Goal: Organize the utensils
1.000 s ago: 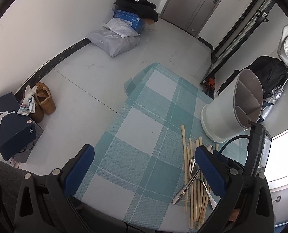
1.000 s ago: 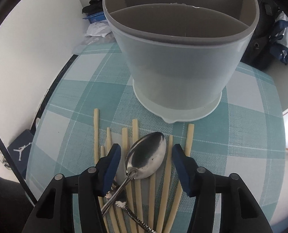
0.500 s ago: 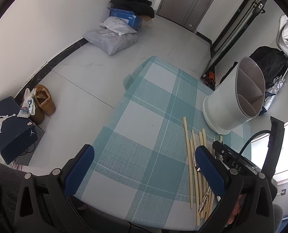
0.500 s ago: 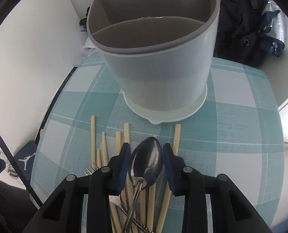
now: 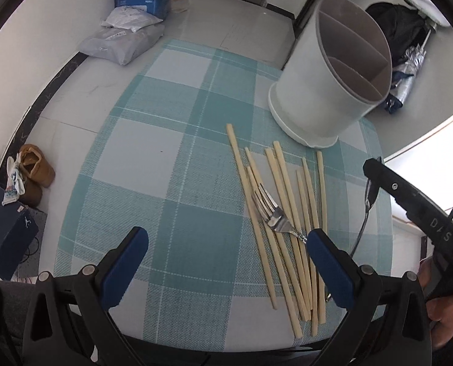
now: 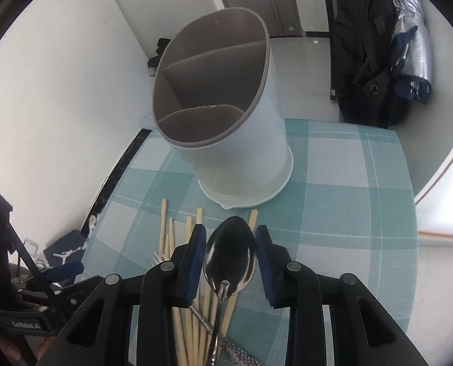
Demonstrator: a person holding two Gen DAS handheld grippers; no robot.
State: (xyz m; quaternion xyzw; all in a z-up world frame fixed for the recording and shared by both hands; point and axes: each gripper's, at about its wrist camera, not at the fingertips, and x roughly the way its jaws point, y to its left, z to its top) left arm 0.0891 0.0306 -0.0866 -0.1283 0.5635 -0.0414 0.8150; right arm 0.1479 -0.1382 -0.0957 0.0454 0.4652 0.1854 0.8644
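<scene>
My right gripper (image 6: 230, 245) is shut on the bowl of a metal spoon (image 6: 230, 254), held up off the checked tablecloth (image 6: 333, 213) with its handle hanging back under the fingers. Beyond it stands the white three-compartment utensil holder (image 6: 251, 158), with nothing showing inside it. Several wooden chopsticks (image 5: 284, 189) lie fanned out on the cloth, and a metal fork (image 5: 272, 213) rests across them. My left gripper (image 5: 226, 238) hangs open over the cloth, left of the chopsticks, with nothing between its fingers; its right pad (image 5: 327, 262) is above the chopsticks' near ends.
The holder (image 5: 312, 97) sits at the table's far right. The right gripper's black body (image 5: 409, 201) fills the right edge of the left wrist view. On the floor: brown shoes (image 5: 34, 164), a dark shoe box (image 5: 3, 228), bags (image 5: 125, 36), and a black backpack (image 6: 367, 61).
The right gripper's pads closed onto the spoon's bowl and lifted it off the chopstick pile. The left gripper swung toward the chopsticks and sank closer to the table.
</scene>
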